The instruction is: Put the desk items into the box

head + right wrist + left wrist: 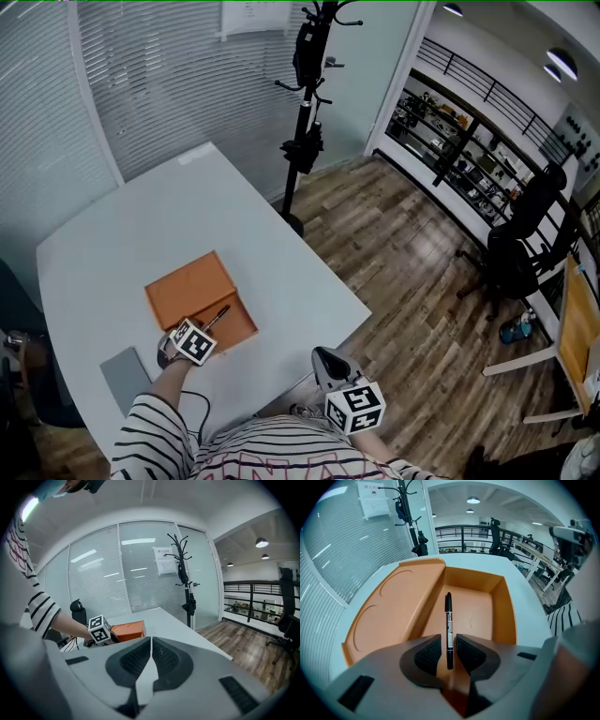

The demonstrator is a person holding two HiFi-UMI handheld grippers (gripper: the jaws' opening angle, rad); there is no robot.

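Observation:
An orange box (239,328) lies open on the white table (141,234), its lid (187,286) folded back to the far left. In the left gripper view the box's inside (480,604) is right under my left gripper (448,645). A black marker pen (448,627) lies lengthwise between the jaws, pointing into the box. A thin gap shows on each side of the pen, so the pads do not press on it and the gripper is open. My right gripper (325,362) hovers off the table's near edge, shut with nothing in it (151,645).
A flat grey pad (126,379) lies on the table left of my left gripper (208,328). A black coat stand (305,103) rises beyond the table's far edge. Wooden floor (412,281) and an office chair (520,244) are to the right.

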